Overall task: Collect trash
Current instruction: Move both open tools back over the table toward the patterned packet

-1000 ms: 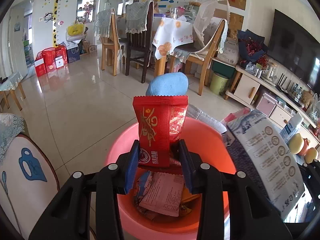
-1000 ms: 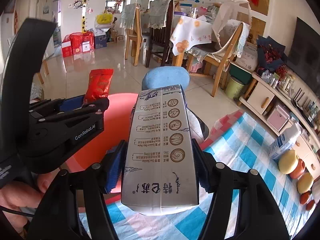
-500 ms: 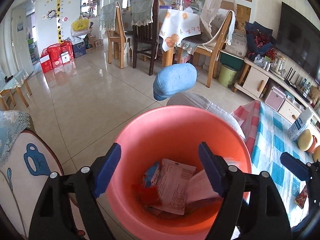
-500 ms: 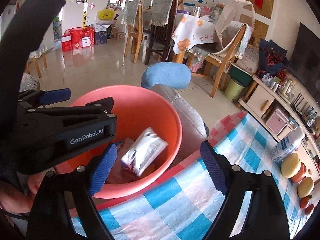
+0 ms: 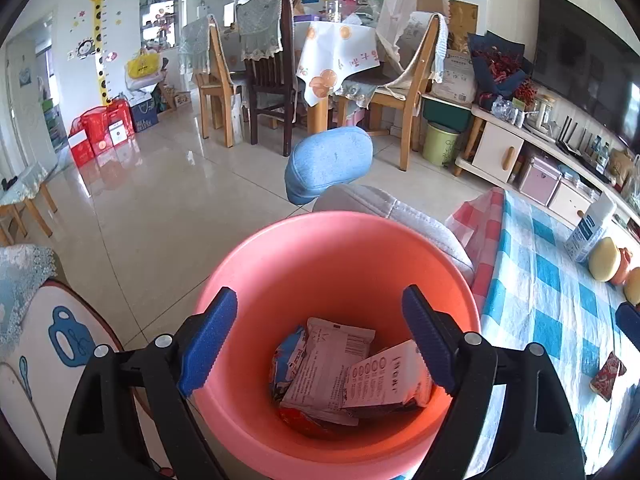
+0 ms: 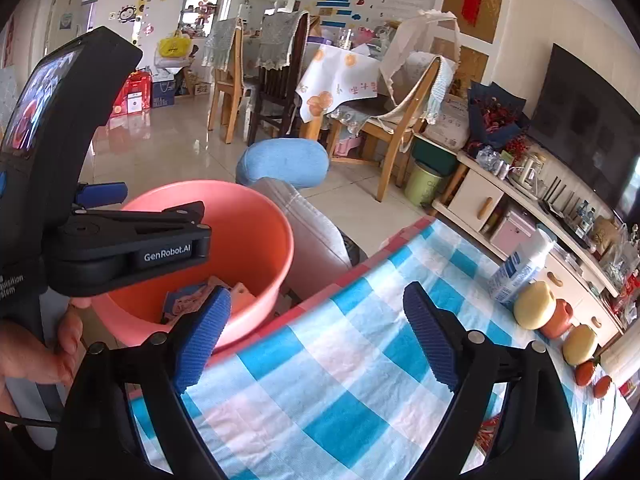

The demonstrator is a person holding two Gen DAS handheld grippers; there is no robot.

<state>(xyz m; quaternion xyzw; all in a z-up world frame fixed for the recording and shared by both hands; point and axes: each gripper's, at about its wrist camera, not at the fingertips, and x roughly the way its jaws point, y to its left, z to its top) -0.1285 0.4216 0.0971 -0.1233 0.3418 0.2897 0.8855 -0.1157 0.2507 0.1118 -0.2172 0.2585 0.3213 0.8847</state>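
Observation:
A pink-orange bucket [image 5: 320, 240] holds several wrappers and a flattened carton [image 5: 384, 376]. My left gripper [image 5: 320, 336] is open and empty right above the bucket's mouth. In the right wrist view the bucket [image 6: 240, 216] stands left of the blue checked tablecloth [image 6: 340, 380]. My right gripper [image 6: 316, 336] is open and empty over the cloth's near left part. The left gripper's body [image 6: 132, 244] shows above the bucket. A small red wrapper [image 5: 606, 376] lies on the cloth at the right.
A milk carton [image 6: 520, 268], yellow and orange round items [image 6: 534, 310] and small red fruits [image 6: 592, 376] line the cloth's far edge. A grey cushion [image 6: 312, 232] and a blue stool [image 6: 284, 162] stand behind the bucket. Dining chairs and a TV cabinet lie beyond.
Both grippers opened. The red wrapper and the carton dropped into the bucket. The right gripper has swung right, from over the bucket to over the cloth.

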